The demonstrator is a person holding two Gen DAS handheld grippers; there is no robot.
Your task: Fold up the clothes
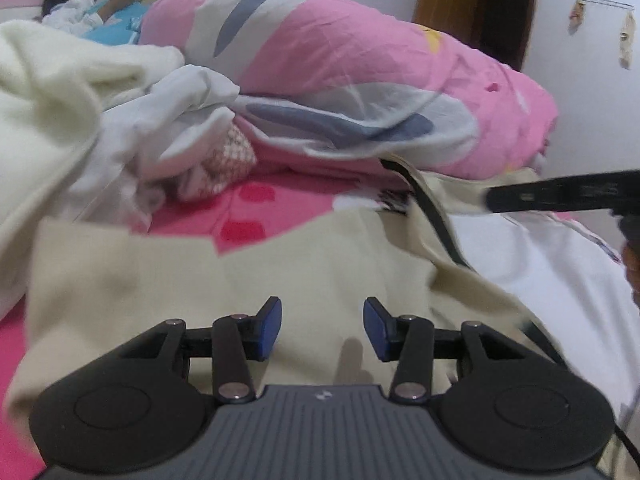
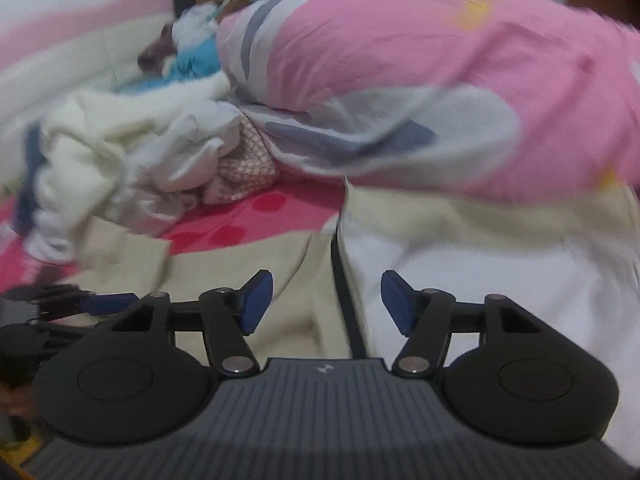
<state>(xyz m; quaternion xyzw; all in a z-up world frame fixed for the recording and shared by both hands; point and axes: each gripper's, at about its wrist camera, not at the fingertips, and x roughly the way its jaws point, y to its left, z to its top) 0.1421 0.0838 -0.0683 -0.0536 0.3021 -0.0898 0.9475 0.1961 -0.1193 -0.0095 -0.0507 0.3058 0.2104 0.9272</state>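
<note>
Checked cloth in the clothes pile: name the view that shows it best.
The left wrist view. There the checked cloth is fairly sharp, its grid pattern readable, tucked under the white garments. The right wrist view shows it too, in the same spot, but motion blur smears the pattern.

Bed sheet (image 1: 248, 216): bright pink with red rounded shapes, bare between the fabric heaps.

Quilt (image 1: 360, 80): large, bundled, pink with white and grey-blue patches and small yellow marks; lies along the far side of the bed, its lower edge sagging onto the sheet. In the right wrist view the quilt (image 2: 440, 80) fills the upper right, blurred.

Person (image 1: 76, 0): lying at the head of the bed beyond the quilt, dark hair, white and turquoise clothing, one hand raised holding a pale object too small to identify.

Wooden door (image 1: 480, 12): brown, far right, against a white wall.

Wall rack (image 1: 604, 20): small items hanging from it, details unclear.
</note>
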